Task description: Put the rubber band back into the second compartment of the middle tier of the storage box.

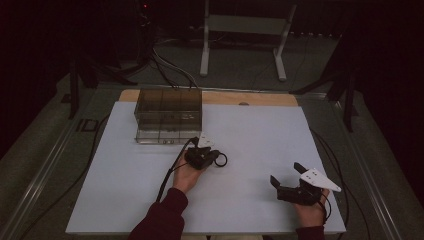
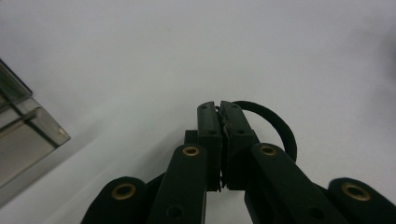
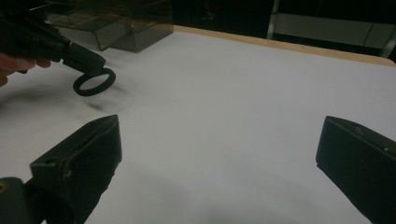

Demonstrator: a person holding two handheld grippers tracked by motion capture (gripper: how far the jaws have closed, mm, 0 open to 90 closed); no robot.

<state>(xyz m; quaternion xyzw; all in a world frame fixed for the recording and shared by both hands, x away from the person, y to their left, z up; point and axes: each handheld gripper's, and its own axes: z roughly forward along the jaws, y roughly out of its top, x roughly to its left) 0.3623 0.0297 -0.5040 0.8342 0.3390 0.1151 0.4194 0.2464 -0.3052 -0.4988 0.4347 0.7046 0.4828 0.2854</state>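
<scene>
The left gripper (image 1: 212,156) sits just left of the middle of the high view, and its fingers (image 2: 208,126) are pressed together on a black ring (image 2: 280,128). In the left gripper view the ring's band is pinched at the finger tips and the rest of the loop curves out to the right of them. In the right gripper view the same ring (image 3: 94,82) hangs in the upper left of the frame; a blurred shadow lies below it on the white table (image 1: 260,135), so it seems lifted off, though how far I cannot tell.

The right gripper (image 1: 289,179) rests low in the right part of the high view, well apart from the ring, its fingers (image 3: 88,154) spread wide with nothing between them.

A smoked clear drawer box (image 1: 168,115) stands in the upper left part of the table, just beyond the left gripper, and its corner (image 2: 28,135) shows at the left edge of the left gripper view.

The step in hand looks like carrying the ring. The hold is on a thin band near the tips, so the ring could swing or slip out; keep the fingers shut firmly, move the hand smoothly, and keep the hanging loop clear of the box edge. If the ring is bound for the box, the free right gripper could steady or open a drawer first.
</scene>
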